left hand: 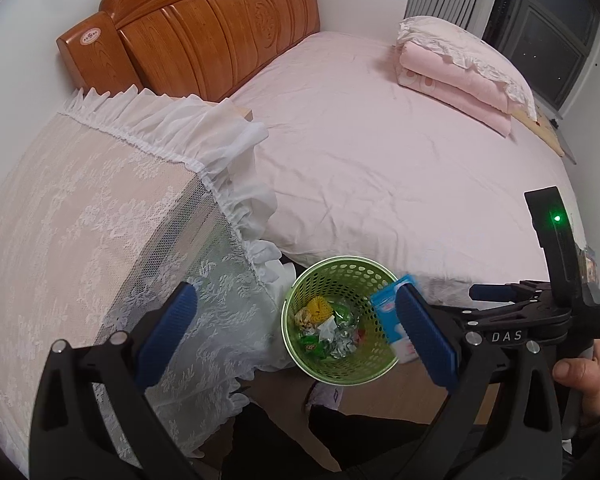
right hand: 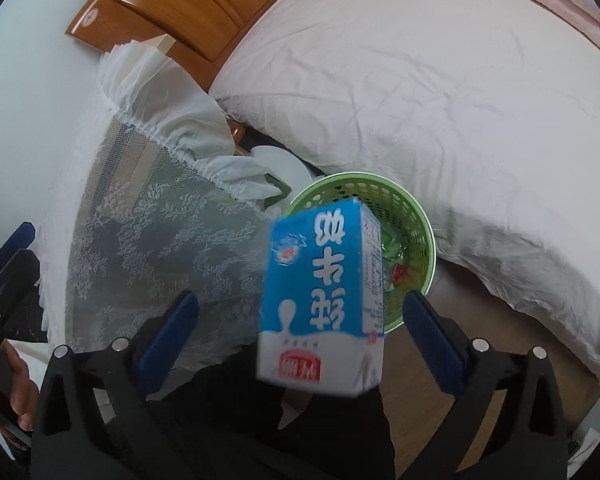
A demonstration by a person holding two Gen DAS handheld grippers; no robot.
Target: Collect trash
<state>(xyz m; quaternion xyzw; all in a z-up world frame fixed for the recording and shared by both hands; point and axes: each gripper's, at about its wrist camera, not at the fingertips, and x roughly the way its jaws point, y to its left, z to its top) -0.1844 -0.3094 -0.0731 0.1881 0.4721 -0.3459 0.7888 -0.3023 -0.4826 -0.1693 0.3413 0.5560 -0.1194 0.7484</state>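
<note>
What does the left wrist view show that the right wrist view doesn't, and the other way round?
Only the left wrist view shows the wrappers in the bin, the folded pink quilt and the window. Only the right wrist view shows the milk carton's printed front, blurred, between the open right tongs without touching either finger. Both show the green bin, the bed, the lace cover and the wooden headboard. The left tongs are open too.

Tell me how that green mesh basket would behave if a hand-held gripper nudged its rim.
The green mesh basket looks like thin perforated plastic, so it is probably light and would slide or tip easily. It holds only crumpled wrappers, which add little ballast. Its base looks narrower than its rim, which makes tipping likelier.
</note>
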